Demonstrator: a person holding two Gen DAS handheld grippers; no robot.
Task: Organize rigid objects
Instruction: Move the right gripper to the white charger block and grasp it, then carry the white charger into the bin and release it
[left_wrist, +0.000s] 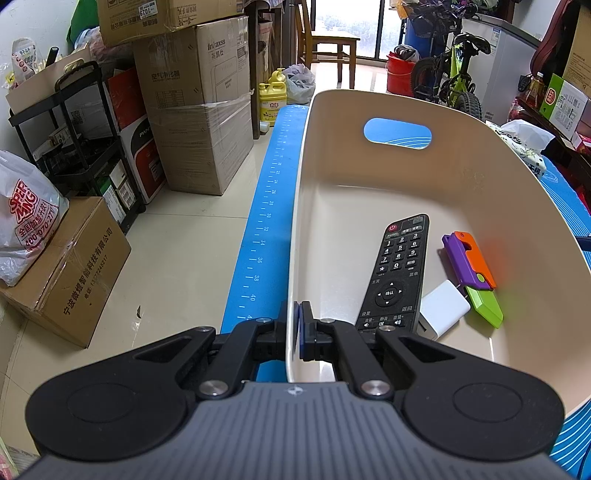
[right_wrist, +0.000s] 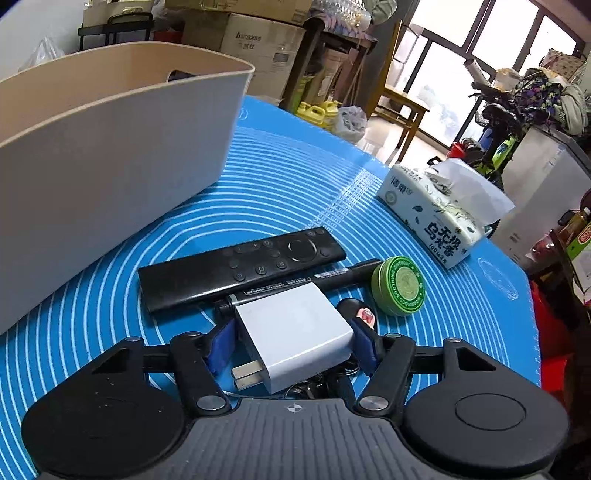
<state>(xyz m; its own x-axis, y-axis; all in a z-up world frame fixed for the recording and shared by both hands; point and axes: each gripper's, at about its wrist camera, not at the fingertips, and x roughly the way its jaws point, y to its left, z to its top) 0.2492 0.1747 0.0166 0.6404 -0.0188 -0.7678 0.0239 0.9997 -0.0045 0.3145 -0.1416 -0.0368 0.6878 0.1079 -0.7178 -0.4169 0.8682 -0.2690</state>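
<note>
The white charger lies nearest the lens, between the blue pads of the right tool, its plug prongs pointing back toward the camera. The jaws flank the block closely, though whether both pads already press its sides I cannot tell. To do this grab well, I would centre the block between the pads, square them to its flat sides, and close firmly before lifting, since smooth plastic may slip or twist. Lift straight up so the black marker and slim remote touching or just behind it are not dragged (the green tin sits just beside the right pad). The left tool is clamped on the near rim of the cream bin, steadying it on the blue-matted worktop; a keypad remote, another white adapter and a purple-orange toy already lie inside.
</note>
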